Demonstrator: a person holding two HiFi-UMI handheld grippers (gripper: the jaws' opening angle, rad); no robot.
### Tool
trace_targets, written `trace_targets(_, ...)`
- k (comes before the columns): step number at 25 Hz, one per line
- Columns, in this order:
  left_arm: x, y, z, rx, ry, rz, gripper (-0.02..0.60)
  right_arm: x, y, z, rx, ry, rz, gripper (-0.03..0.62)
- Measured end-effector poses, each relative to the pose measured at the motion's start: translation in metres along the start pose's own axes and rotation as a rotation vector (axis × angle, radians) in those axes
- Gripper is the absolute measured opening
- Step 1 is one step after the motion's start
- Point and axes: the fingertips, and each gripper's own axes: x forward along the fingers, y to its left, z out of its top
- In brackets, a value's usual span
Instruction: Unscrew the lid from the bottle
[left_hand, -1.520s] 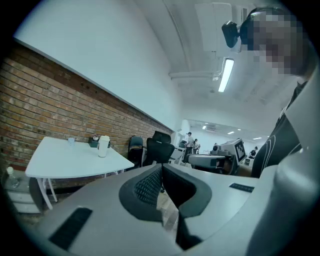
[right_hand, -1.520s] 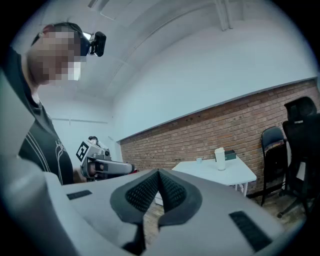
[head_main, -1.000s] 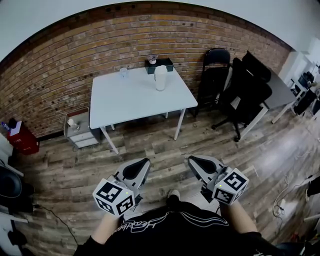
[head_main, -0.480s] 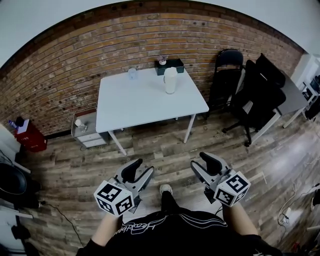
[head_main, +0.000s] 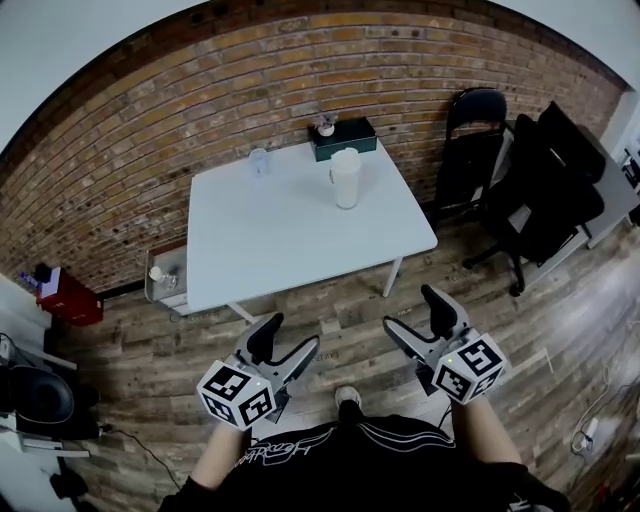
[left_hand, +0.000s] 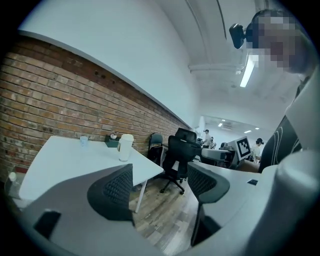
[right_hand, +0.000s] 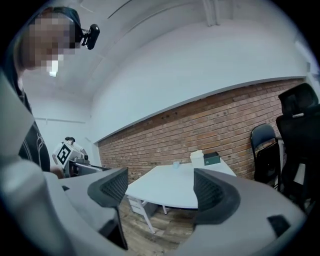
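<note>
Holding the left gripper (head_main: 290, 335) and the right gripper (head_main: 410, 308) low and side by side in front of the body, each carrying its marker cube, above a wooden floor (head_main: 190, 340). Showing both pairs of jaws spread wide apart, having just been opening, with nothing between them: only floor and distant furniture in the gap in each gripper view. Pointing both grippers toward a white table (head_main: 290, 240), a little short of its front edge. Finding the white bottle (head_main: 346, 182) upright toward the far right of that table, well apart from both grippers, with its lid (head_main: 346, 157) on top. Placing a dark green box (head_main: 343, 138) just behind the bottle at the table's back edge, and a small clear cup (head_main: 259, 161) to the bottle's left. Backing the table with a brick wall (head_main: 200, 90). Setting a black chair (head_main: 478, 130) and a black office chair (head_main: 550, 190) to the table's right, and a low drawer unit (head_main: 165, 282) and a red box (head_main: 68, 297) to its left.
</note>
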Motion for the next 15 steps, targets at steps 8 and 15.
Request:
trace_targets(8, 0.073, 0.046, 0.041, 0.021, -0.021, 0.003, 0.362, 0.060, -0.058, 0.036, -0.020, -0.024, 0.029, 0.393)
trace_targets(15, 0.104, 0.068, 0.060, 0.050, -0.055, 0.035, 0.370, 0.083, -0.079, 0.048, -0.036, -0.021, 0.037, 0.405)
